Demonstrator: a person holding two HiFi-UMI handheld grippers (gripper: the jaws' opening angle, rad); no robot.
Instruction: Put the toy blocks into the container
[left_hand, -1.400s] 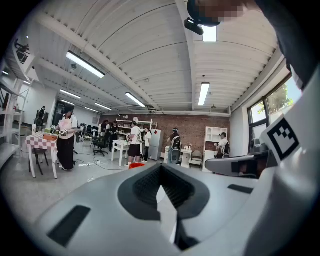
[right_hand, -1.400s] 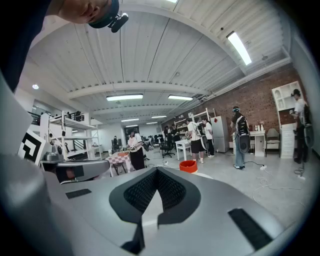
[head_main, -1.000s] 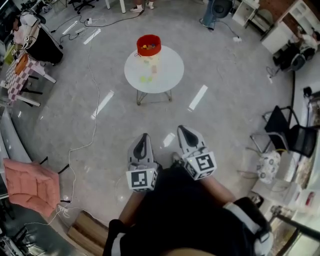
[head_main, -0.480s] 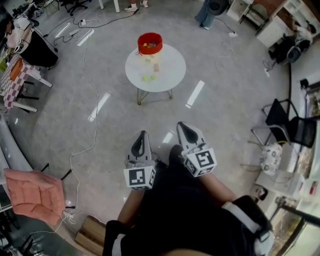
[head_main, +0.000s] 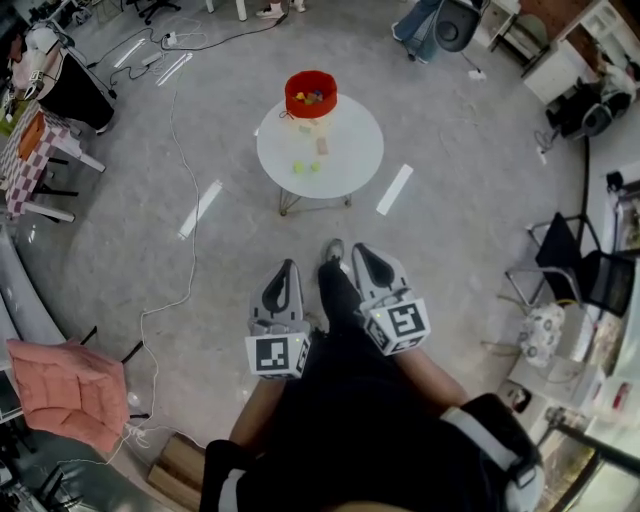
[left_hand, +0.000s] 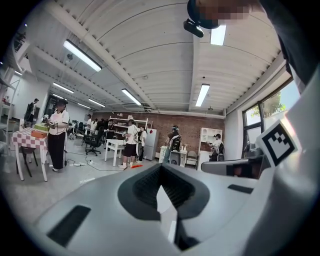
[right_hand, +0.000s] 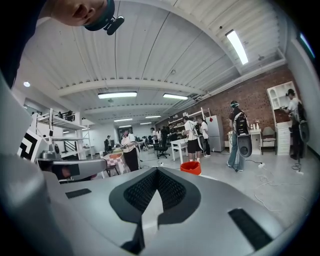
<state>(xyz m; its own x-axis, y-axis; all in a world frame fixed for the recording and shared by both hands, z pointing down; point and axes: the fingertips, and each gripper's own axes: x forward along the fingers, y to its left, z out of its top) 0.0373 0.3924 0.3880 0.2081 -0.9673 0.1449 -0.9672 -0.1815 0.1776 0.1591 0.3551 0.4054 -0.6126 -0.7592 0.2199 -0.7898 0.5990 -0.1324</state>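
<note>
The head view looks down on a round white tabletop (head_main: 345, 150) in the upper middle of the frame, standing on a grey floor (head_main: 450, 210). A red container (head_main: 311, 84) sits at the tabletop's far edge, with coloured pieces showing inside it. Three loose blocks (head_main: 313, 166) lie on the tabletop below the container: two yellow-green ones side by side and a tan one just above them. Both tools are low in the frame, well apart from the tabletop. The left hand-held gripper (head_main: 284, 272) is left of centre and the right hand-held gripper (head_main: 362, 256) right of centre, with the person's shoe (head_main: 333, 250) between their tips. A cable (head_main: 180, 180) trails over the floor at the left.

From above the jaws appear only as narrow tips, and the gripper views show them face on. In the left gripper view the jaws are pressed together with nothing between them. Beyond them stand people (left_hand: 131, 145) in front of a brick wall (left_hand: 190, 132), with the other gripper at the right edge. In the right gripper view the jaws are likewise fully closed and empty. Just above them, at mid-frame, the container (right_hand: 190, 167) shows small and red. The loose blocks cannot be made out in either gripper view.
</note>
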